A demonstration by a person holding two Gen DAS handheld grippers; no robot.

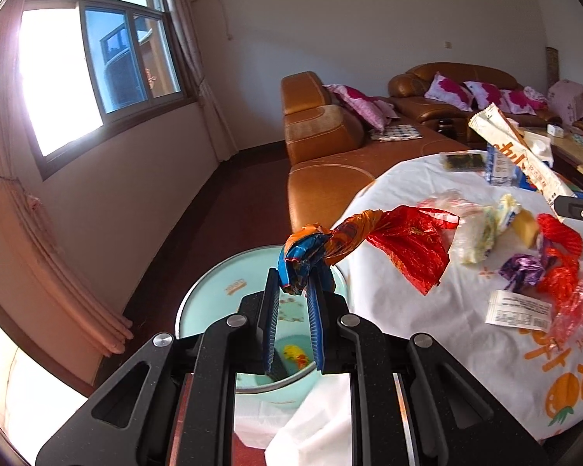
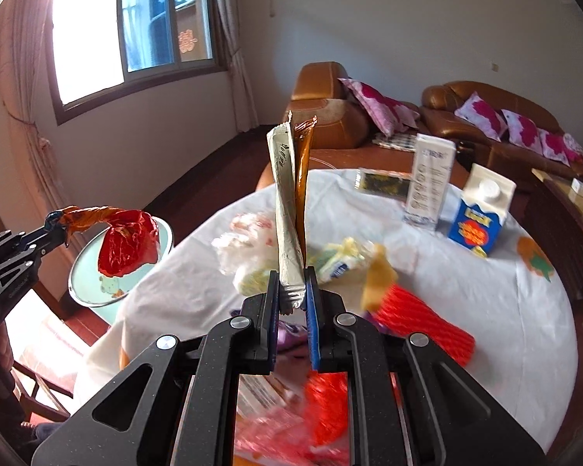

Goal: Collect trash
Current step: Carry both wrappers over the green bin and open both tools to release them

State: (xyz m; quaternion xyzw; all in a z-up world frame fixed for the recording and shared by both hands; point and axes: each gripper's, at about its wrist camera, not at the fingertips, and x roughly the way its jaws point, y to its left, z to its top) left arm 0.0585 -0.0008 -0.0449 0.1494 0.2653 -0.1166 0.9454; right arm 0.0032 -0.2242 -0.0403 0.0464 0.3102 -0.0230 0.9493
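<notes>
The left gripper [image 1: 296,283] has its jaws clamped on the twisted blue-and-orange end of a red foil bag [image 1: 408,240], which hangs out over the mint-green bin [image 1: 210,295] standing on the floor just beside the desk [image 1: 427,334]. In the right wrist view the same bag [image 2: 126,242] dangles above the bin's open mouth [image 2: 93,283], off the desk's edge.

The right gripper [image 2: 293,291] has its jaws clamped on the crimped bottom end of a long white sachet [image 2: 285,209], with a brown sachet [image 2: 302,178] pressed against it; both stand nearly upright above the desk.

On the white cloth lie more scraps: a red net sleeve [image 2: 423,326], a yellow-green crumpled wrapper [image 2: 338,260], a purple foil wrapper [image 1: 522,268] and a printed paper slip [image 1: 519,308]. Farther back stand 2 cartons, a tall white one [image 2: 429,182] and a blue-and-white milk carton [image 2: 480,213].
</notes>
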